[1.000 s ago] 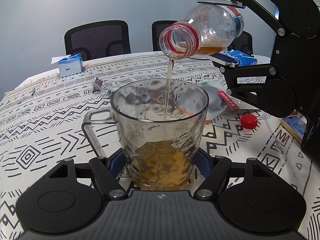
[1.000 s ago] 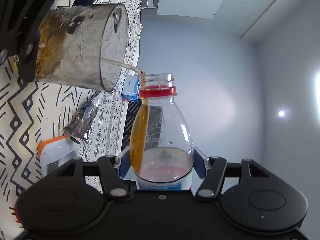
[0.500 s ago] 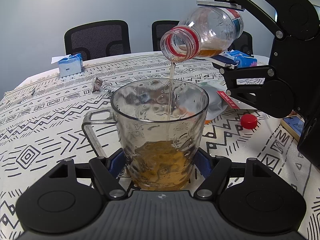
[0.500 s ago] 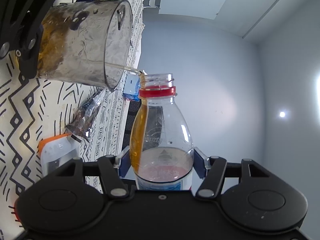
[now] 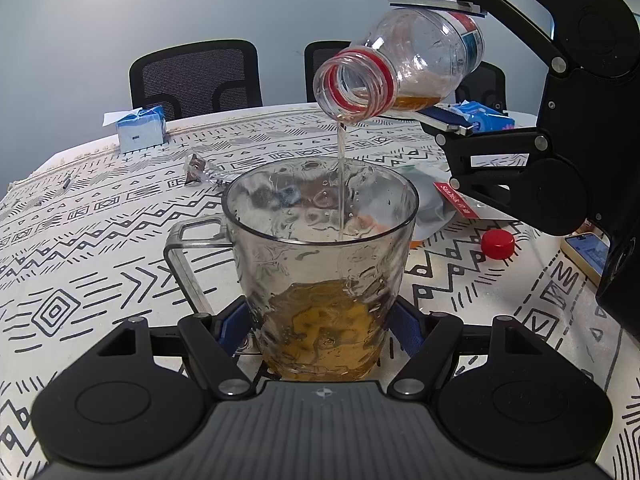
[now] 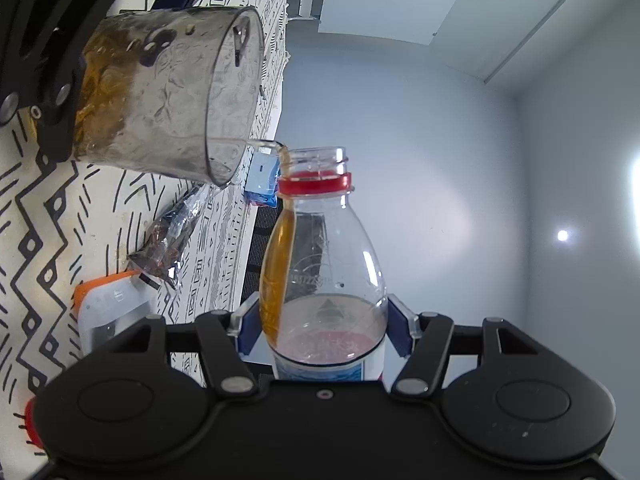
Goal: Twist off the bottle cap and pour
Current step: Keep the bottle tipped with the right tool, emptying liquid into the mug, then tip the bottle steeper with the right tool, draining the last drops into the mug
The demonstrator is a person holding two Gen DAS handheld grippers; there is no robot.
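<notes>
Where patterned tablecloth (image 5: pixel 100 240) meets grey wall (image 5: pixel 120 8) – left claw (image 5: pixel 320 320) pinching mug (image 5: pixel 320 248), right claw (image 6: pixel 324 320) pinching bottle (image 6: pixel 324 264).

Looks like an office meeting room to me, not anyone's kitchen. Three black mesh-back chairs (image 5: pixel 195 76) are pushed up to the far side of one big worktop (image 5: pixel 100 216), the swivel kind you get around a conference table. Walls are plain pale grey-blue with nothing on them (image 5: pixel 120 8). From the right wrist view the ceiling (image 6: pixel 400 0) is flat white panels with small recessed spotlights. The black-and-white patterned cloth on the worktop feels homey, and there's a tissue pack (image 5: pixel 486 116) and a small blue carton (image 5: pixel 140 128) lying around. A phone, I think, sits at the right edge (image 5: pixel 588 250), though it's half cut off.
</notes>
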